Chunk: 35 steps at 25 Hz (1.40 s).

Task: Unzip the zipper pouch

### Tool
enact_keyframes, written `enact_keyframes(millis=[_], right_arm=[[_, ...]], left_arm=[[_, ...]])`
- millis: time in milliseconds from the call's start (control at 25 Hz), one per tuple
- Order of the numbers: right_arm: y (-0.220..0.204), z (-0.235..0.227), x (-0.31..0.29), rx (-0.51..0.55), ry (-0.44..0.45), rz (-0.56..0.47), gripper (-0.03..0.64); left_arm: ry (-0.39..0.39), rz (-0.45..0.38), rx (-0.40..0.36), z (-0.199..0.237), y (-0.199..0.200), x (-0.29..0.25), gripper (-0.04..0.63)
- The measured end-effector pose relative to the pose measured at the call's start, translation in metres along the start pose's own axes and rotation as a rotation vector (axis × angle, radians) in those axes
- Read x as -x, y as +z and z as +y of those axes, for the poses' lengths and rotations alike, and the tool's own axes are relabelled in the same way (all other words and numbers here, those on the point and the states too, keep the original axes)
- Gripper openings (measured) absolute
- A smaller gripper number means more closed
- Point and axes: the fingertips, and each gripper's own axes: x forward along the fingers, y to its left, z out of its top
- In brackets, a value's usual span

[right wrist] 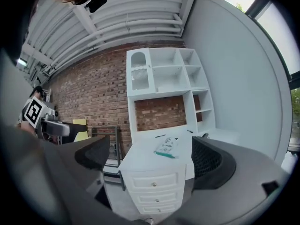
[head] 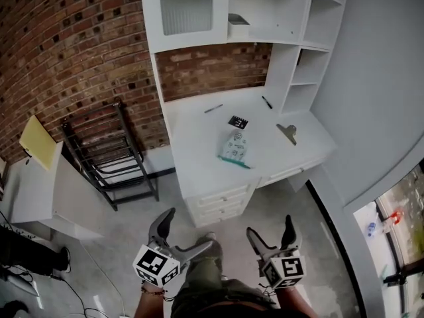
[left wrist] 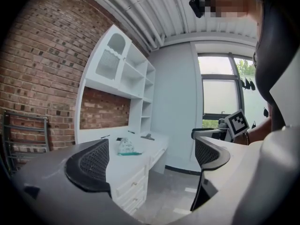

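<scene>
I have both claws low over the grey floor, in front of the white worktop and well apart from it. The left claw is spread wide with nothing between its jaws. The left gripper view looks across that gap at the worktop's corner. The right claw is spread too and empty, and through its jaws I see the drawers head-on.

The zipper pouch lies flat on the worktop, near the front edge and about midway along it. It is pale with a teal strip along its near side. I cannot tell from here whether it is zipped shut. Just behind it sits a small black card with white marks. Further back lie a dark pen on the left and a second dark stick on the right, close to the hutch. A grey clip-shaped thing rests toward the right end, apart from the pouch.

Above the worktop rises a white hutch of open shelves, with red brick showing in its back. The brick wall runs off to the left, where a black metal rack stands against it and a yellow board sits by a low white table. To the right the wall is plain pale grey — the left gripper view shows a window on that side
</scene>
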Motion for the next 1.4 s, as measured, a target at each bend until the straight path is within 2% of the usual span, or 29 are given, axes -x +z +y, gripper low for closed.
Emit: enact_keyframes(millis=[200, 400, 520, 640, 840, 960, 1120, 1240, 1320, 1400], right_arm=[[0.009, -0.035, -0.046, 0.002, -0.039, -0.009, 0.54], [0.031, -0.071, -0.116, 0.015, -0.079, -0.048, 0.54], [0.045, -0.085, -0.155, 0.03, -0.087, -0.063, 0.54], [0.05, -0.095, -0.187, 0.037, -0.104, -0.053, 0.54], [0.045, -0.116, -0.231, 0.02, -0.147, -0.009, 0.538], [0.042, -0.128, -0.255, 0.02, -0.178, 0.011, 0.538], [0.04, -0.145, -0.281, 0.046, -0.221, 0.019, 0.537], [0.035, -0.161, -0.292, 0.053, -0.271, 0.038, 0.537], [0.033, -0.169, -0.297, 0.05, -0.307, 0.05, 0.537], [0.031, -0.173, -0.299, 0.043, -0.336, 0.051, 0.537]], left_arm=[[-0.005, 0.042, -0.08, 0.04, 0.004, -0.044, 0.569], [-0.038, 0.022, -0.041, 0.092, 0.017, -0.096, 0.569], [-0.079, 0.07, -0.07, 0.112, 0.013, -0.129, 0.568], [-0.153, 0.129, -0.097, 0.128, 0.005, -0.16, 0.568], [-0.286, 0.296, -0.3, 0.165, -0.029, -0.208, 0.568], [-0.396, 0.359, -0.367, 0.183, -0.045, -0.234, 0.566], [-0.517, 0.398, -0.459, 0.203, -0.062, -0.268, 0.557], [-0.547, 0.403, -0.533, 0.219, -0.075, -0.293, 0.489], [-0.58, 0.411, -0.551, 0.228, -0.089, -0.309, 0.448], [-0.63, 0.434, -0.562, 0.234, -0.105, -0.323, 0.434]])
